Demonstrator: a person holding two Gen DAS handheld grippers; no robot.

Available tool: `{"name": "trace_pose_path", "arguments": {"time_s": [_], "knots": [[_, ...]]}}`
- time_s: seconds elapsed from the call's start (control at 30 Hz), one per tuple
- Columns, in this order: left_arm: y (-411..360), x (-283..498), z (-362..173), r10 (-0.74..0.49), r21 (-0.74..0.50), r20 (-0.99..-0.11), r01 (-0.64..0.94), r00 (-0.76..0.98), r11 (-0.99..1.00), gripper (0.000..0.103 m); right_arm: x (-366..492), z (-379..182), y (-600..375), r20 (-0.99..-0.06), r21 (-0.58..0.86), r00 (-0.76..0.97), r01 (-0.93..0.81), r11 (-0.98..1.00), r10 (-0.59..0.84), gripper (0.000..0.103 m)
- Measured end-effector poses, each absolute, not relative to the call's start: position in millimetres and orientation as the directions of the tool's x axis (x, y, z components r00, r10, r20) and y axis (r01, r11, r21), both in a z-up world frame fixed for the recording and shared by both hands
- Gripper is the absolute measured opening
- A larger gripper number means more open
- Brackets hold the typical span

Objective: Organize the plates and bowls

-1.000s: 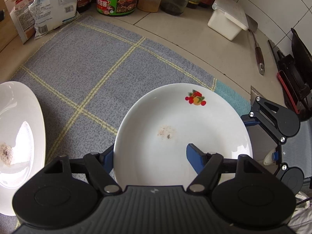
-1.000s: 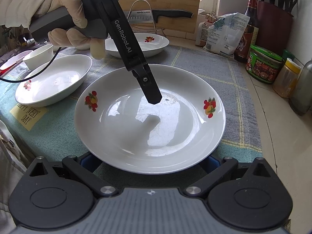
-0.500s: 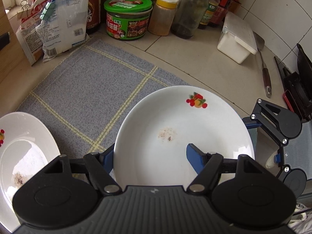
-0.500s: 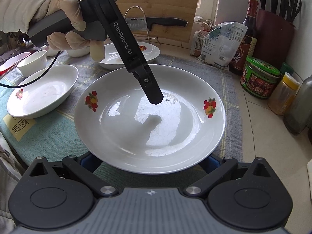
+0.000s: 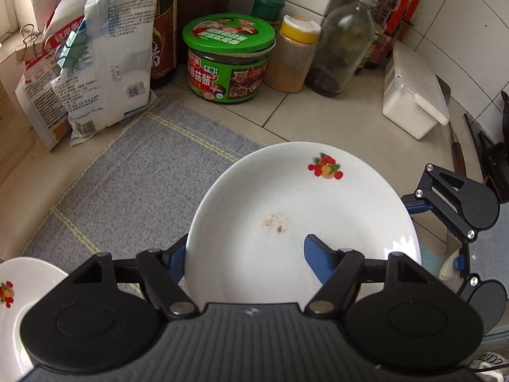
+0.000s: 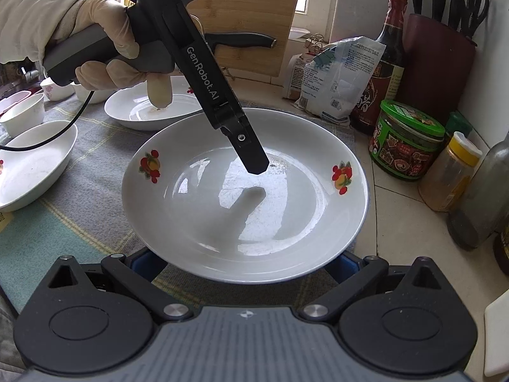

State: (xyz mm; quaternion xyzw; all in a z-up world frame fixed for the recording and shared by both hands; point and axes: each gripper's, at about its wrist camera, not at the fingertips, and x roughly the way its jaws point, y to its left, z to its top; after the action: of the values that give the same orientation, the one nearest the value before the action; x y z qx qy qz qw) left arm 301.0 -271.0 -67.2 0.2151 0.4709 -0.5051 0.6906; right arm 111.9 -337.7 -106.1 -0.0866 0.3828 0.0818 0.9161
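I am working over a tiled kitchen surface point(image 5: 334, 117) with a grey checked cloth point(image 5: 133, 187) spread on it, below a white tiled wall. Along the back are standing a clipped paper bag point(image 5: 105, 73), a dark sauce bottle point(image 5: 163, 28), a green-lidded jar point(image 5: 227, 57), a yellow-capped spice jar point(image 5: 292, 54) and a glass bottle point(image 5: 346, 44); a white lidded box point(image 5: 413, 95) is sitting to their right. In the right wrist view a bamboo board point(image 6: 254, 16) is leaning at the back, with a knife block point(image 6: 435, 63) in the corner.

I am holding the plate point(image 5: 302, 219) between both tools, above the cloth's edge and the tile. It is round, so it has no long axis; its hollow is facing up and it is lying close to level, with fruit prints on opposite rims and a faint brown smear at its centre.

My left jaws point(image 5: 251, 254) are standing narrow, clamping the near rim: one blue finger under the plate, the other inside the bowl. My left hand point(image 6: 101, 47), gloved, is gripping that tool's handle. My right jaws point(image 6: 248, 262) are reaching under the opposite rim with both fingers spread wide beneath it; I cannot tell whether they are pressing on it.

Two more plates point(image 6: 152, 108) and small bowls point(image 6: 22, 117) are sitting on the cloth behind.
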Motion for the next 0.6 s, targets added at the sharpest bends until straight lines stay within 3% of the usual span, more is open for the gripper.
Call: {"name": "trace_pose_path", "arguments": {"time_s": [0.6], "knots": [[-293,328,-89,-0.483,-0.163,-0.873,0.894,0.066,0.417,0.073,143,-118,-361,-0.729,-0.082,0.679,-0.205,0.975,0.081,0.103]]}}
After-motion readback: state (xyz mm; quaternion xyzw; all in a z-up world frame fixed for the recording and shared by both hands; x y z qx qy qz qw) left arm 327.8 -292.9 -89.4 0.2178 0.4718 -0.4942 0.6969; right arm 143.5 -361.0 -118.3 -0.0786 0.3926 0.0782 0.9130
